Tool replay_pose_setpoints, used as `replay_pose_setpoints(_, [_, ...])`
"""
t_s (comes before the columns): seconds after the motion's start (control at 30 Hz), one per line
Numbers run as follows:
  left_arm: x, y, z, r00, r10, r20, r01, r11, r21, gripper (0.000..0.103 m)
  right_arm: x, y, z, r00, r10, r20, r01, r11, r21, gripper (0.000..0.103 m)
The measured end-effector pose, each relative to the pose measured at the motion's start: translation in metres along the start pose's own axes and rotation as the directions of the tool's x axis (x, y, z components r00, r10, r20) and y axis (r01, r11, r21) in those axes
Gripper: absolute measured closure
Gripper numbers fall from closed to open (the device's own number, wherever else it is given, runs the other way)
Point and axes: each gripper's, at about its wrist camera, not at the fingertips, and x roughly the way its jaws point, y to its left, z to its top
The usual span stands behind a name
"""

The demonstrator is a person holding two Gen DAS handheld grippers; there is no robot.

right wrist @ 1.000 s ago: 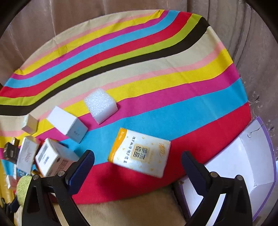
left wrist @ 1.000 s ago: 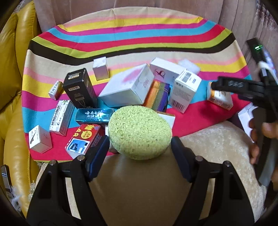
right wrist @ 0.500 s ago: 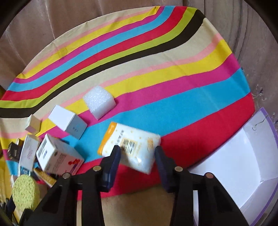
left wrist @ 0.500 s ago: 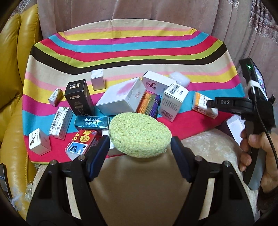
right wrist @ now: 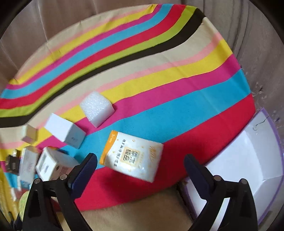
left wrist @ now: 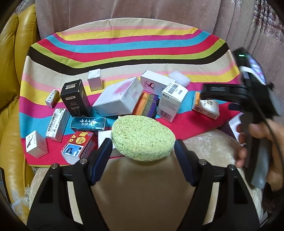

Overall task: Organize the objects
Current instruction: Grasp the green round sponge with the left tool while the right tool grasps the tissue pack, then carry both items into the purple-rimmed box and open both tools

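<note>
change: right gripper had its fingers pinched on the tissue pack half a second ago; now they stand wide apart with the pack lying loose between them on the cloth. left gripper and its sponge look the same as before.
tissue pack: white with an orange end and a square code print, lying flat where the blue and red stripes meet, near the cloth's front edge; no finger touches it.
right gripper: jaws spread, one finger to the pack's left, the other to its right; in the left view it shows blurred at the right edge, held in a hand.
green sponge: round, coarse, sitting between the left gripper's fingers at the front edge of the cloth.
left gripper: jaws set wide, each tip right at a side of the sponge; cannot tell whether they press on it.
white tray: purple-rimmed, just beside the cloth's right front corner, right of the tissue pack.
foam block: white, on the yellow and pink stripes, behind the tissue pack and apart from it.
striped cloth: many-coloured bands, covering the work surface.
clutter: white barcode box upright; large white box tilted beside a rainbow-striped pack; black dormi box standing; red box near the left finger.
surroundings: yellow leather seat at left, grey-pink curtain behind.
</note>
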Motion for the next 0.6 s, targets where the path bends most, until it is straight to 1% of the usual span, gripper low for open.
replay_pose_setpoints(0.13, [0.001,0.004,0.000,1.000,-0.021,-0.004,0.021,1.000,-0.016,0.028,0.014,0.012,0.007,0.999,-0.043,-0.019,0.043,0.999,0.006,0.004])
replay_pose_setpoints(0.23, [0.001,0.004,0.000,1.000,-0.026,-0.002,0.026,1.000,-0.018,0.028,0.025,0.013,0.008,0.996,-0.079,-0.044,0.079,0.997,-0.003,0.005])
replay_pose_setpoints(0.3, [0.000,0.003,0.000,1.000,-0.026,-0.001,0.026,1.000,-0.014,0.028,0.030,0.010,0.005,0.996,-0.063,-0.062,0.063,0.998,0.001,0.016])
replay_pose_setpoints(0.33, [0.000,0.002,0.000,1.000,-0.025,0.000,0.025,1.000,-0.010,0.028,0.030,0.009,0.004,0.996,-0.059,-0.066,0.059,0.998,-0.003,0.024])
replay_pose_setpoints(0.4, [-0.001,0.001,0.000,1.000,-0.023,0.001,0.023,1.000,-0.005,0.028,0.028,0.009,0.002,0.997,-0.047,-0.055,0.046,0.999,-0.013,0.024])
replay_pose_setpoints(0.5, [-0.002,-0.002,0.000,1.000,-0.017,0.004,0.017,1.000,-0.004,0.028,0.017,0.006,-0.006,1.000,-0.001,-0.026,0.001,1.000,-0.029,0.024])
replay_pose_setpoints(0.53, [-0.002,-0.003,0.001,1.000,-0.020,0.003,0.020,1.000,-0.005,0.028,0.010,0.003,-0.009,1.000,0.031,-0.005,-0.031,0.999,-0.022,0.024])
replay_pose_setpoints(0.6, [-0.003,-0.009,0.002,1.000,-0.027,0.002,0.027,1.000,0.007,0.028,-0.010,-0.008,-0.019,0.997,0.064,0.047,-0.063,0.998,-0.020,0.024])
